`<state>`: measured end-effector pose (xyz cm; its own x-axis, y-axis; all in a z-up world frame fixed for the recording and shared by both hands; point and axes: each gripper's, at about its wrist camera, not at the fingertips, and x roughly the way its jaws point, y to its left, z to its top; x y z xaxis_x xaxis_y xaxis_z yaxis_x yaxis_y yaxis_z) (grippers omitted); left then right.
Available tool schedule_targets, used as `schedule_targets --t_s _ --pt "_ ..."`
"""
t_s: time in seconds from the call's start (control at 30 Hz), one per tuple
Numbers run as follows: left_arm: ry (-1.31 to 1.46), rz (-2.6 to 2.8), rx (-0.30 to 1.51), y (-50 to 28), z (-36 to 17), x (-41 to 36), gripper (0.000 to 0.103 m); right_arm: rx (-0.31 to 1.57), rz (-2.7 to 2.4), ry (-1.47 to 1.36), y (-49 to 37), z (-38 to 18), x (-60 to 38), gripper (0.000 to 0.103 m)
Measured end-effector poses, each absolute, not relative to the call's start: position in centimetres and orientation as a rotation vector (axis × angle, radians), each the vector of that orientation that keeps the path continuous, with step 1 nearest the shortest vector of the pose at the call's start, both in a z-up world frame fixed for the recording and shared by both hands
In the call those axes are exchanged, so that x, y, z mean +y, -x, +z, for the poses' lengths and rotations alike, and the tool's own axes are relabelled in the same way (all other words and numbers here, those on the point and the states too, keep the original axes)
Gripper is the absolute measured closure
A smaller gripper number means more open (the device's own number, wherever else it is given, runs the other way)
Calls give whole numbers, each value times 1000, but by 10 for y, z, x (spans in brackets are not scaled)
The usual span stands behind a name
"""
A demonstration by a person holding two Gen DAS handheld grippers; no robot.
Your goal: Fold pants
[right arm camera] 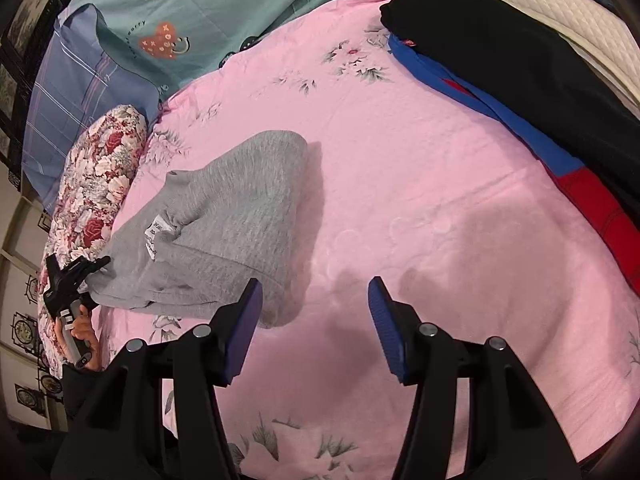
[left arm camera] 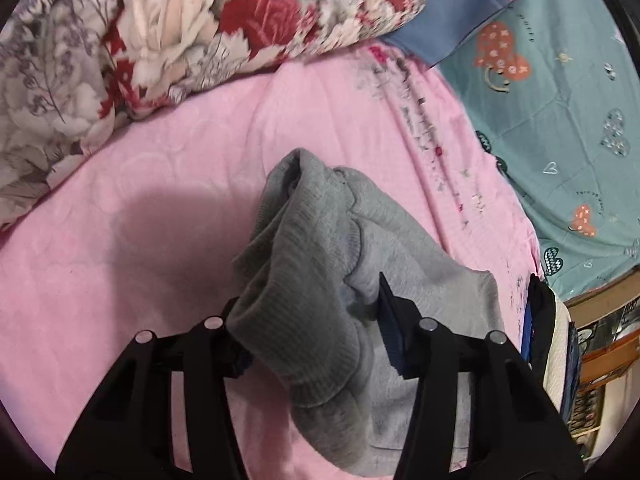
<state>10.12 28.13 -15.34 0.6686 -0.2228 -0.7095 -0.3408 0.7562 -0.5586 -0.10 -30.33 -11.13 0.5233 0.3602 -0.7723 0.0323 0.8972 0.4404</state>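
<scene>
The grey pants (left arm camera: 304, 240) lie folded into a thick bundle on the pink bedsheet (left arm camera: 140, 200). In the left wrist view my left gripper (left arm camera: 308, 296) is shut on the bundle's ribbed waistband, which fills the gap between the jaws and hides the left pad. The right wrist view shows the same pants (right arm camera: 232, 208) with a white label (right arm camera: 154, 236) facing up, and the left gripper (right arm camera: 86, 270) biting their near-left corner. My right gripper (right arm camera: 315, 284) hovers open over the bare pink sheet (right arm camera: 400, 200), just right of the bundle, with nothing between its fingers.
A rolled floral quilt (left arm camera: 160, 32) lies along the far side of the sheet. A teal sheet (left arm camera: 560, 120) and a blue pillowcase (left arm camera: 460, 20) lie beyond. Black and blue-red clothes (right arm camera: 520, 80) are stacked at the right. A person's hand (right arm camera: 80, 332) holds the left gripper's handle.
</scene>
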Motion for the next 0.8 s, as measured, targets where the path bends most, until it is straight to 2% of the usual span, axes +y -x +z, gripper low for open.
schedule_targets --t_s 0.2,0.37,0.53,0.63,0.67,0.73,0.8 --pt "655 -16 712 -80 -117 270 56 1028 318 -330 -32 -84 -240 47" --pt "619 -46 692 -83 -108 262 57 1030 535 -203 -73 -61 -144 47" --pt "661 -57 702 -84 -113 269 59 1139 673 -24 -121 -82 -26 48" --pt "652 -49 701 -83 -112 267 59 1206 645 23 -141 -111 9 67" --pt "643 -46 699 -83 -111 265 59 1226 629 31 -146 -122 16 79" --pt "624 -49 696 -84 -106 261 59 1273 610 31 -155 -142 22 82" --pt "603 -49 689 -84 -99 255 59 1238 629 13 -154 -145 21 83"
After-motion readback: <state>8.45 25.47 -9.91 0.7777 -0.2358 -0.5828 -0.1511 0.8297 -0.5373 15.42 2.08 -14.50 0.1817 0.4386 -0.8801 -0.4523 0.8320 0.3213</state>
